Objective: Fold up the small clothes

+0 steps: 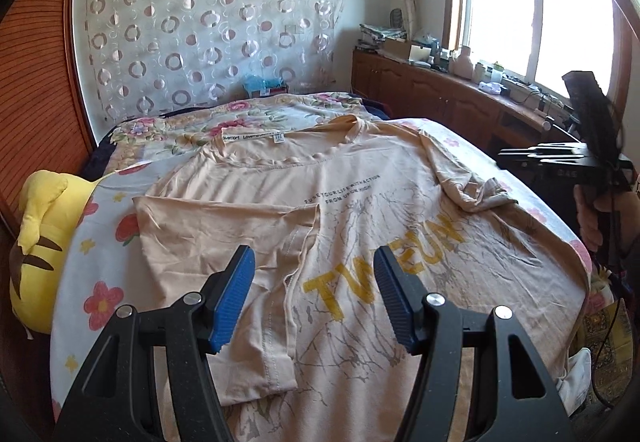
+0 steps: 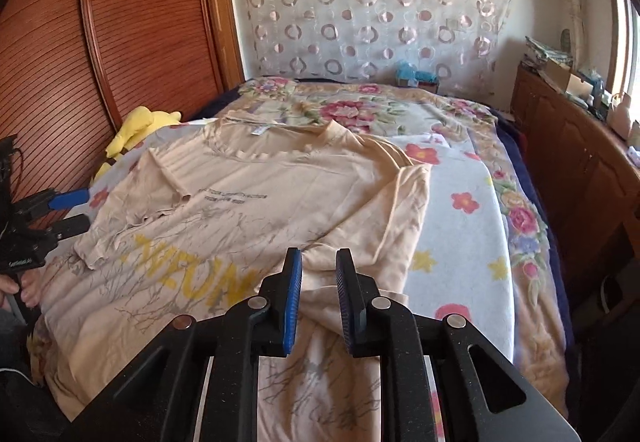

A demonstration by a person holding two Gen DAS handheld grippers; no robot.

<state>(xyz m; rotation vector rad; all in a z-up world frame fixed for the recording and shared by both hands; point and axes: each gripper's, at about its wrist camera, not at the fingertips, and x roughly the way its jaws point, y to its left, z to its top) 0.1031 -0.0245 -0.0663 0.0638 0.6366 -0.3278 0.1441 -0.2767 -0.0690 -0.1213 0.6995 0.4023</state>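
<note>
T-shirt (image 1: 360, 226) lies flat on the bed (image 2: 460, 242), both sleeves folded inward. Left gripper (image 1: 314, 294) hangs wide open and empty above it. Right gripper (image 2: 318, 296) is slightly parted with nothing clamped. Risk: loose right sleeve could slide back out if fabric gets dragged.

T-shirt (image 1: 360, 202) hem beyond bottom edge

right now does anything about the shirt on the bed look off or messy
Yes. The beige t-shirt is not lying flat: one sleeve is bunched and twisted over the print, and the other sleeve is folded in unevenly, its hem slanting. Nothing looks torn or spilled.
</note>
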